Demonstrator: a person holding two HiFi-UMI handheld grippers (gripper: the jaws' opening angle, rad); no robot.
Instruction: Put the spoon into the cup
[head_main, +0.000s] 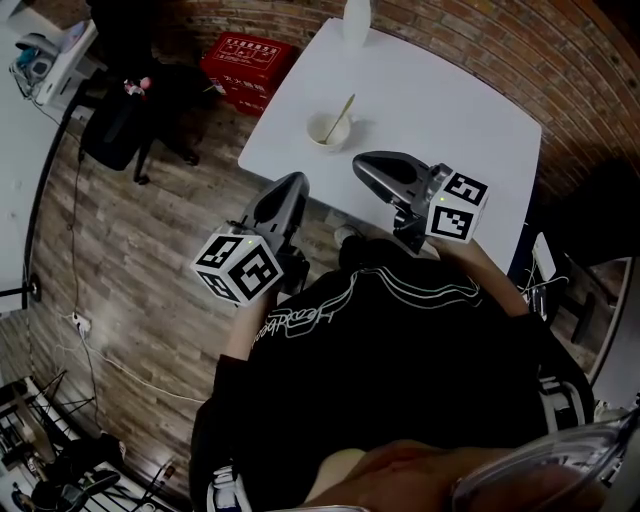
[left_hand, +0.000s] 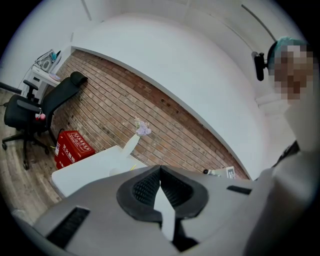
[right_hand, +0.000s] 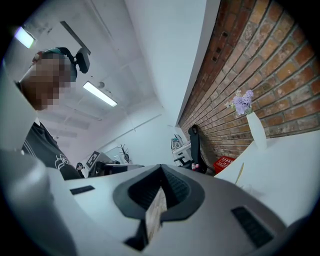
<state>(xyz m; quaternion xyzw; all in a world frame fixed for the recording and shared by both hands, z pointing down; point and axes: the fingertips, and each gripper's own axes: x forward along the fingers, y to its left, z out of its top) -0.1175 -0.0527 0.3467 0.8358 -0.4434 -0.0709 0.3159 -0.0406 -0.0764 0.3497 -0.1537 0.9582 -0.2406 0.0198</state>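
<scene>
A small white cup (head_main: 326, 131) stands on the white table (head_main: 430, 100), and a pale wooden spoon (head_main: 344, 112) leans in it with its handle pointing up to the right. In the right gripper view the spoon's handle (right_hand: 239, 173) shows as a thin stick above the jaws. My left gripper (head_main: 289, 187) hangs just off the table's near edge, shut and empty, with its jaws meeting (left_hand: 160, 172). Over the near edge, to the right of the cup, my right gripper (head_main: 366, 166) is also shut with nothing in it (right_hand: 161, 172). Both point roughly level, apart from the cup.
A white vase (head_main: 356, 20) with a lilac flower (right_hand: 243, 102) stands at the table's far edge by the brick wall. A red crate (head_main: 248, 68) and a black office chair (head_main: 130, 120) sit on the wooden floor to the left.
</scene>
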